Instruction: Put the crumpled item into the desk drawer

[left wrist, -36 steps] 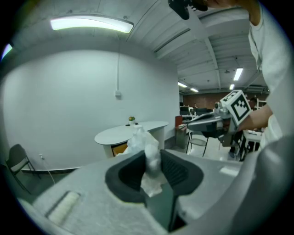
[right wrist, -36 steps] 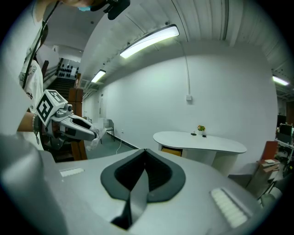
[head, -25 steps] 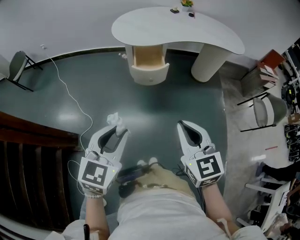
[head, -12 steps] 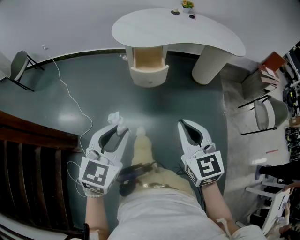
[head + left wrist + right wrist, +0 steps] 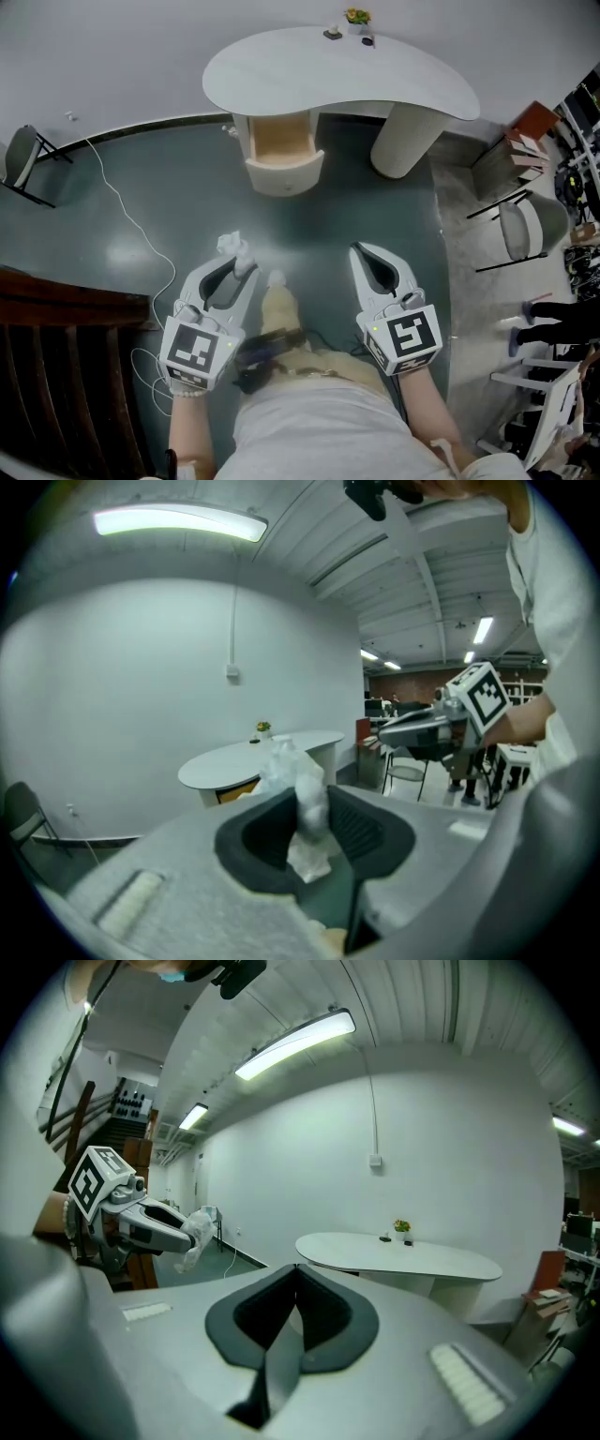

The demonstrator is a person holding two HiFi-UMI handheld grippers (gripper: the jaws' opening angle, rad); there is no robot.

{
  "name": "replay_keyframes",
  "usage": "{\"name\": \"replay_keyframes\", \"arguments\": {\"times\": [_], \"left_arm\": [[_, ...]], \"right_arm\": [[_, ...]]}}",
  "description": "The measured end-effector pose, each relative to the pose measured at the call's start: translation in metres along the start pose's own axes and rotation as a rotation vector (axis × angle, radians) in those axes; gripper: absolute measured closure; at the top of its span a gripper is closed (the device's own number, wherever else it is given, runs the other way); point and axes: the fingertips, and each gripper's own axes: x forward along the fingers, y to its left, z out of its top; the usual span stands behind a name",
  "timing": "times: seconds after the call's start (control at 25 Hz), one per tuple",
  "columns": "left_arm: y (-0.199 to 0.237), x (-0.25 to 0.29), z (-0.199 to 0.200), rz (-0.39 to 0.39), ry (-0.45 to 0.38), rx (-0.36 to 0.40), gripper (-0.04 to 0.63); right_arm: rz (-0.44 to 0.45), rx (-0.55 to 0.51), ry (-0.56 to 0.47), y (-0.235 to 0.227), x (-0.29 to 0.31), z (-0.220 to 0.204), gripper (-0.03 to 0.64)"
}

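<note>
**Colleague:** What do your 2 grippers have right now?

**Me:** My left gripper (image 5: 240,268) is pinching the crumpled white wad of thin paper or film (image 5: 302,799). The dark pads press on its lower half and the rest sticks up past the tips. My right gripper (image 5: 293,1274) has its jaws pressed together with nothing between them, and it hangs level beside the left one.

**Colleague:** How does the wad handle?

**Me:** I judge it very light and soft. It gives under the pads instead of resisting, so it is neither fragile nor slippery. The risk is that a loose fold is all I hold, and the wad could slide out. The bunched middle is the best place to hold it, and that is roughly where the pads sit.

**Colleague:** And the drawer?

**Me:** It is well apart from me, across the dark grey-green floor (image 5: 366,206). The white kidney-shaped desk (image 5: 375,70) stands by the wall with a small potted plant (image 5: 355,16) on top. Its rounded white drawer with the pale wooden inside (image 5: 281,141) is already pulled out, under the end that is on the left in the head view.

**Colleague:** So what is left?

**Me:** I judge 1 step: carry the wad over the open drawer and let go. It is light enough to drift, so I would release it low.
</note>
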Motion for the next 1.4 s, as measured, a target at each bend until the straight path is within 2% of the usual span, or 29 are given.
{"name": "replay_keyframes", "arguments": {"times": [0.56, 1.04, 1.12, 1.4], "left_arm": [[0.092, 0.081, 0.015, -0.075, 0.03, 0.001, 0.492], [0.17, 0.135, 0.034, -0.11, 0.025, -0.032, 0.492], [0.182, 0.142, 0.036, -0.116, 0.018, -0.018, 0.492], [0.207, 0.162, 0.036, -0.135, 0.023, -0.006, 0.492]], "right_arm": [[-0.023, 0.027, 0.055, -0.041, 0.107, 0.016, 0.612], [-0.053, 0.022, 0.087, -0.071, 0.185, 0.041, 0.612], [-0.058, 0.022, 0.09, -0.075, 0.197, 0.043, 0.612], [-0.076, 0.029, 0.096, -0.083, 0.225, 0.049, 0.612]]}}
